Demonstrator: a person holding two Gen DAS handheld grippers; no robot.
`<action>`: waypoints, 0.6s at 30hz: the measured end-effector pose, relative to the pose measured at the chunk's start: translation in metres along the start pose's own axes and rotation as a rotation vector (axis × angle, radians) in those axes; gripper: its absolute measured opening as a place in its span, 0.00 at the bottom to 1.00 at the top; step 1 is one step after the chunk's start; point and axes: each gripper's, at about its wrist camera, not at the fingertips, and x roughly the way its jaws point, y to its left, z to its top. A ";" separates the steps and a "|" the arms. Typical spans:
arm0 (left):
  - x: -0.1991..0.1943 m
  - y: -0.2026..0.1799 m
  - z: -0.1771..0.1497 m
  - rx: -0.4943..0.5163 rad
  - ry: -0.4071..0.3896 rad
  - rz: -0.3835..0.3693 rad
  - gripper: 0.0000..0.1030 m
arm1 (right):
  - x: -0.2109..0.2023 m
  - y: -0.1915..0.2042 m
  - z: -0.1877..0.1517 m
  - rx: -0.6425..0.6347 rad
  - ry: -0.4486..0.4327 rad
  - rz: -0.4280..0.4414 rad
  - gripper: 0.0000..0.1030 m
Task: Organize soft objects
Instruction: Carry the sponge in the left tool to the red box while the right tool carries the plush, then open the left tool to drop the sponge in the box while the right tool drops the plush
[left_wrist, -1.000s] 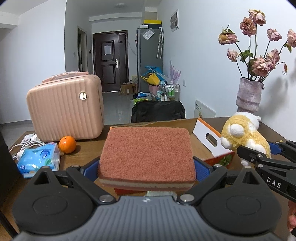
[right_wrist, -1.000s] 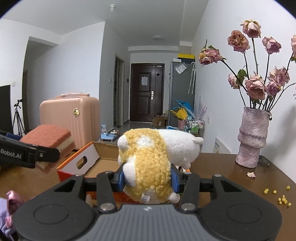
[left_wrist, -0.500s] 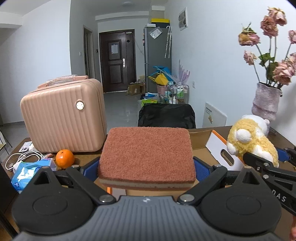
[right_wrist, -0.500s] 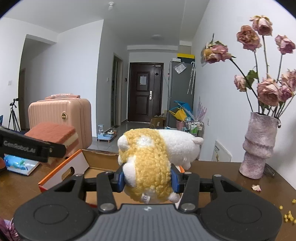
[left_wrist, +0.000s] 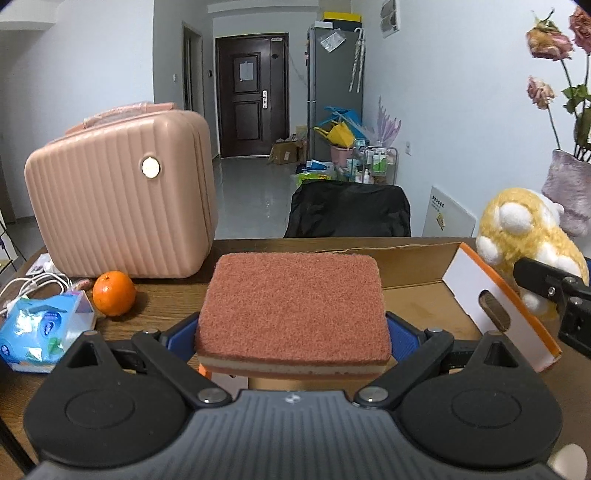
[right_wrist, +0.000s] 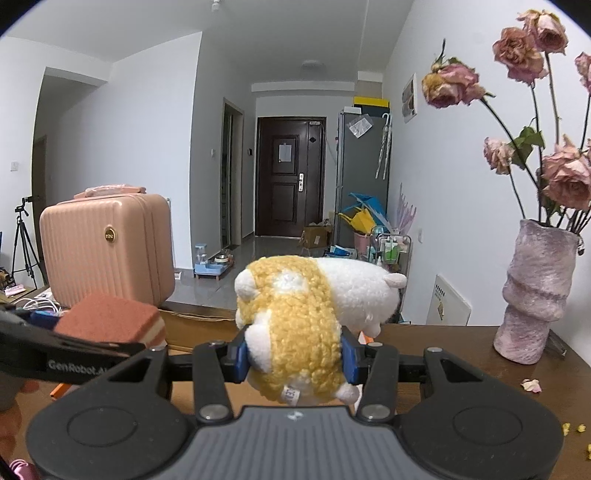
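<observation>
In the left wrist view my left gripper (left_wrist: 291, 334) is shut on a flat sponge (left_wrist: 291, 306) with a rust-red scouring top and a pale foam base, held level above the table. Just beyond and under it lies an open cardboard box (left_wrist: 417, 262) with a white and orange flap (left_wrist: 495, 306). In the right wrist view my right gripper (right_wrist: 293, 356) is shut on a yellow and white plush toy (right_wrist: 303, 325), its blue pads pressing into its sides. The plush toy (left_wrist: 524, 236) also shows at the far right of the left view, and the sponge (right_wrist: 110, 321) at the left of the right view.
A pink ribbed suitcase (left_wrist: 118, 199) stands at the table's back left, with an orange (left_wrist: 113, 293), a blue tissue pack (left_wrist: 40, 328) and white cables (left_wrist: 33, 284) by it. A purple vase (right_wrist: 535, 295) of dried roses stands at the right, with petals (right_wrist: 532, 386) scattered nearby. A black chair (left_wrist: 351, 210) backs the table.
Both grippers have carried their loads forward over the table towards its far edge. The suitcase looms larger and the box flap has slid to the right in the left view. Both grips are unchanged.
</observation>
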 end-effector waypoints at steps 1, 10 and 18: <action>0.003 0.001 -0.001 -0.005 -0.001 0.001 0.96 | 0.002 0.001 -0.001 0.000 0.003 0.003 0.44; 0.017 0.012 -0.003 -0.038 -0.013 0.009 0.96 | 0.031 0.010 -0.013 -0.018 0.061 0.027 0.44; 0.023 0.008 -0.008 -0.006 -0.005 0.030 0.96 | 0.049 0.011 -0.026 -0.021 0.128 0.027 0.47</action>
